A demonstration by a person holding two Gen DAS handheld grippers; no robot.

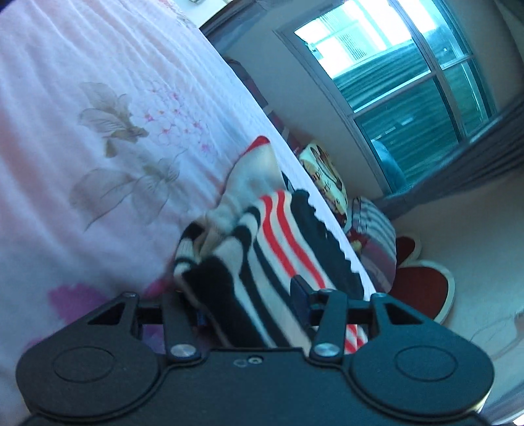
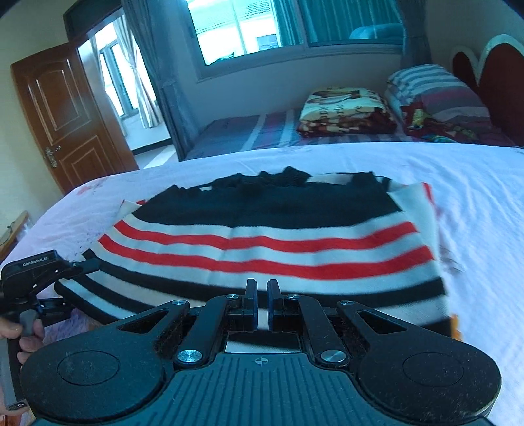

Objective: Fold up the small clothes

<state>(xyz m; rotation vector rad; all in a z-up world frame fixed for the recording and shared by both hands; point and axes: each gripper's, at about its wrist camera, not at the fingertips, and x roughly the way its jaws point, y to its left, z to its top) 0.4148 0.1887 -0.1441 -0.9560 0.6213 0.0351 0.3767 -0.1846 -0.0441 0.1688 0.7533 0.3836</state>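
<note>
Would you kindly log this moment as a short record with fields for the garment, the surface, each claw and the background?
garment: striped knit, black, white and red bands, lying on the bed
surface: pale pink floral bedsheet
left claw: jaws part open with bunched knit between them; grip unclear
right claw: jaws nearly shut at the knit's near edge; the narrow gap shows fabric
hand: fingers on the left handle
background: window, wooden door, folded blankets

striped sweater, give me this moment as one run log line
item: striped sweater on bed sheet | left gripper: bunched edge between jaws | right gripper: shut on near hem | fold: underway
</note>
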